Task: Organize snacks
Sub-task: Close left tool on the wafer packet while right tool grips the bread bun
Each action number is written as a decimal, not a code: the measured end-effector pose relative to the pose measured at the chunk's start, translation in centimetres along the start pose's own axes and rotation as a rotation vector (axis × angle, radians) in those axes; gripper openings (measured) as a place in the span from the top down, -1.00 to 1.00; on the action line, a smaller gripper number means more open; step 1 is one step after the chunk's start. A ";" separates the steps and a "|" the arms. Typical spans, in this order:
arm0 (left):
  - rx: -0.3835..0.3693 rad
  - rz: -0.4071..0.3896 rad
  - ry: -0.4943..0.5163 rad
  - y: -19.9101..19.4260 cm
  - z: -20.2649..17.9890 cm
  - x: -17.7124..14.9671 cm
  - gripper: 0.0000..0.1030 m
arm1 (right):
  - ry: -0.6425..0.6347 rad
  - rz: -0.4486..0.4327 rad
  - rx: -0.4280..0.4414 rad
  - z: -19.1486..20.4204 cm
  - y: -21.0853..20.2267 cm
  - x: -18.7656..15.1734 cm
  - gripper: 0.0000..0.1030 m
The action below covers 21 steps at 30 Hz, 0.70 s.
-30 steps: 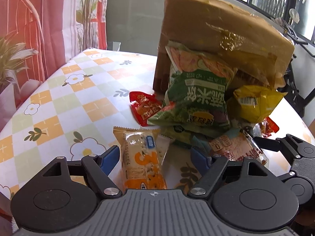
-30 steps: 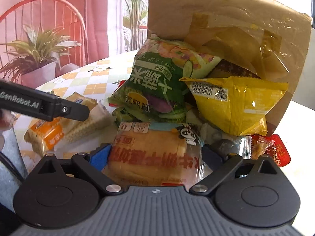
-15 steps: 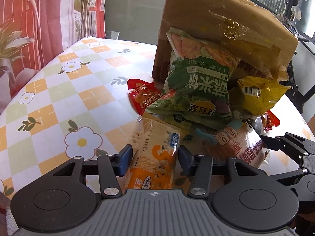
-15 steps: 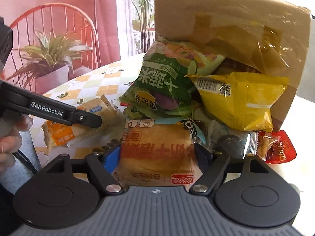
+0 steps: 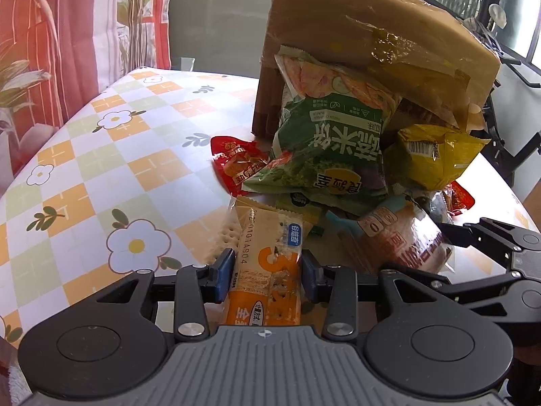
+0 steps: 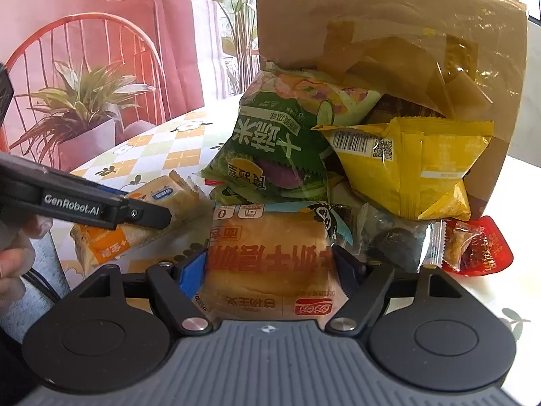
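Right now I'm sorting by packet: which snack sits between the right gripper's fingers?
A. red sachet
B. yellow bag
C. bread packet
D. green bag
C: the bread packet lies between the right gripper fingers, in front of the pile.

Cracker pack [image 5: 267, 270] lies left of bread pack [image 6: 270, 264], seemingly before the box [image 6: 389, 34].

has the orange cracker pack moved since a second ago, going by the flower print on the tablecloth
Yes. In the left wrist view the orange cracker pack has swung its far end up toward the red packet, while the left tongs are closing on it.
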<state>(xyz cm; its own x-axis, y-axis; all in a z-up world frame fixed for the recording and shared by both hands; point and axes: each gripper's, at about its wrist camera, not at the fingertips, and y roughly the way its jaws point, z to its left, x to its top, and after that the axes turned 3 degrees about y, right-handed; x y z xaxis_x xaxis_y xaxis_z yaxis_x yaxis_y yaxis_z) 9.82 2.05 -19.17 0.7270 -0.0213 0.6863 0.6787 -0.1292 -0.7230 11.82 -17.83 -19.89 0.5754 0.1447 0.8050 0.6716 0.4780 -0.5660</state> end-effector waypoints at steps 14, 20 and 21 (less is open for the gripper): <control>0.012 0.005 0.004 0.1 -0.2 0.0 0.15 | 0.020 -0.004 0.013 -0.2 -0.1 -0.1 -0.51; 0.034 0.007 0.042 0.2 -0.8 0.0 0.15 | 0.030 -0.014 0.022 -0.4 -0.2 -0.4 -0.51; 0.030 0.006 0.042 0.2 -0.7 0.0 0.16 | 0.033 -0.016 0.021 -0.4 -0.3 -0.4 -0.51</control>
<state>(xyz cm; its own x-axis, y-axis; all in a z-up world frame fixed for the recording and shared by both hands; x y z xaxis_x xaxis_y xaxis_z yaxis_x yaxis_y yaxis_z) 9.84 1.36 -19.27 0.7266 -0.0642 0.6841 0.6774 -0.0991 -0.7289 11.59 -18.36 -20.16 0.5798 0.1082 0.8075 0.6714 0.4981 -0.5488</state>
